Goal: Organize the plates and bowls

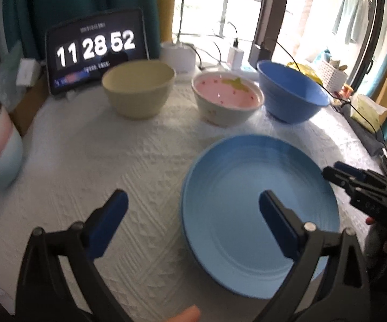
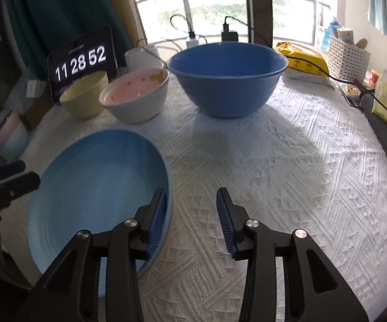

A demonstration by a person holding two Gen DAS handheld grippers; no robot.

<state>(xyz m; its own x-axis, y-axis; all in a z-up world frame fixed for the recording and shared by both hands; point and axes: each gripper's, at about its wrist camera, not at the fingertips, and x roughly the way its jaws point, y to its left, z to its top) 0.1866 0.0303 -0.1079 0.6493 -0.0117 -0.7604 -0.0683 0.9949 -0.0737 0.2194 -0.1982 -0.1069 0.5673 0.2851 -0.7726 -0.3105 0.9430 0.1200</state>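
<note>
Blue plate (image 1: 247, 214) on white cloth (image 2: 287, 161), clock screen (image 1: 95, 47) reading 11 28 52, left gripper (image 1: 193, 206) spread wide, right gripper (image 2: 190, 212) parted, empty.

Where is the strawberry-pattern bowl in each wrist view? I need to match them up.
Left wrist: strawberry bowl upper centre-right, between cream bowl and dark blue bowl.
Right wrist: strawberry bowl upper left, same neighbours.
Shared landmark: the clock screen behind the cream bowl.
</note>
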